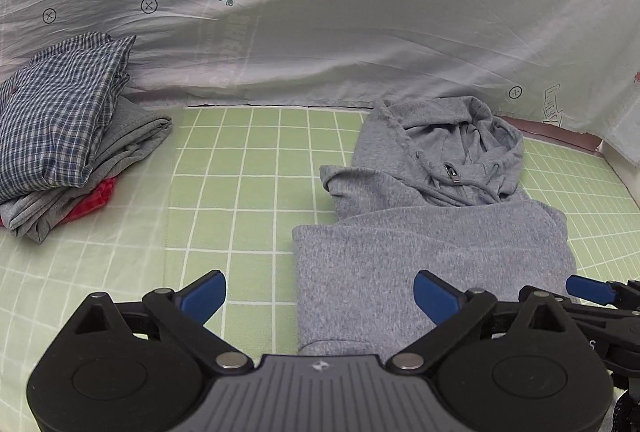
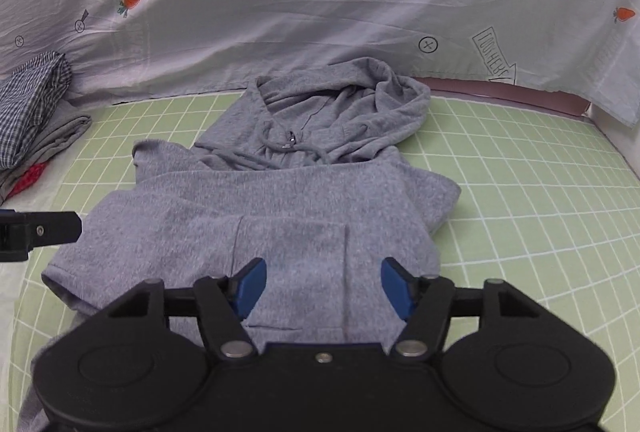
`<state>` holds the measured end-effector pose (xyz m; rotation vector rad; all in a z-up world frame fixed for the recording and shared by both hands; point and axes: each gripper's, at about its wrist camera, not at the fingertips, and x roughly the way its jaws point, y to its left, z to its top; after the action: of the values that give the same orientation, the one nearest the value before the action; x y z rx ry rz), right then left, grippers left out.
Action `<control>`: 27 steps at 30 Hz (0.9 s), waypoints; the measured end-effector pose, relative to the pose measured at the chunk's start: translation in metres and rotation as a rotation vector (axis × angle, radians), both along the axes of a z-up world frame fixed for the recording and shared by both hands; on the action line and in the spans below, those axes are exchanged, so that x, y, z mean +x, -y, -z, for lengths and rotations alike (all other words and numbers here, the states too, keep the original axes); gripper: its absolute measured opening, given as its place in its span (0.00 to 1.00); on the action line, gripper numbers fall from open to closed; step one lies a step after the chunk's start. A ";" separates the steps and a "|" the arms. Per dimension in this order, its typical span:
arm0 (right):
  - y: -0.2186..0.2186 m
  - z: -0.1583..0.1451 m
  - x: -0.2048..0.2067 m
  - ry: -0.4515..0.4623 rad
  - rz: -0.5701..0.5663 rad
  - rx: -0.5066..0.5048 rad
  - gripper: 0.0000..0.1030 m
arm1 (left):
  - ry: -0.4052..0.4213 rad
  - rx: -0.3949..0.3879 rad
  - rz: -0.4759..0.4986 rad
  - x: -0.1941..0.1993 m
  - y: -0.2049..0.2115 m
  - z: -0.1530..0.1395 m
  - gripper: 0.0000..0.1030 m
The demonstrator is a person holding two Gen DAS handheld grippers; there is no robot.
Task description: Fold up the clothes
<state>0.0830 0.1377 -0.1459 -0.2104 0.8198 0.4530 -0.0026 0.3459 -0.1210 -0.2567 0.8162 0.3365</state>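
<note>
here our left claw (image 1: 320, 296) and right claw (image 2: 323, 286) gape wide, empty. the fleecy grey hoodie (image 2: 260, 216) lies folded, hood pointing away from us.

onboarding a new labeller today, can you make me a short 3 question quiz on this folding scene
1. True or false: both the left hand-held gripper and the right hand-held gripper are open and hold no cloth.
2. Which garment tops the pile of folded clothes? A) red knit B) checked shirt C) grey hoodie
3. Fill in: the grey hoodie lies on a green ____ mat, hood towards the printed sheet.

Key
1. True
2. B: the checked shirt lies on a grey garment, with a red item at the bottom.
3. grid
</note>
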 end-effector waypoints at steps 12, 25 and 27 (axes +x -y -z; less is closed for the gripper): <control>0.026 -0.007 0.003 -0.030 0.015 0.148 0.09 | -0.010 -0.019 -0.018 0.006 -0.009 0.013 0.97; 0.076 0.011 0.031 -0.060 0.146 0.081 0.18 | -0.133 0.115 0.005 0.014 0.016 0.033 0.97; 0.075 0.018 0.031 -0.065 0.138 0.056 0.21 | -0.138 0.178 0.024 0.011 0.021 0.030 0.97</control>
<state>0.1145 0.0622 -0.1634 -0.0872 0.8781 0.3541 0.0085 0.3244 -0.1515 -0.0572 0.9183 0.4050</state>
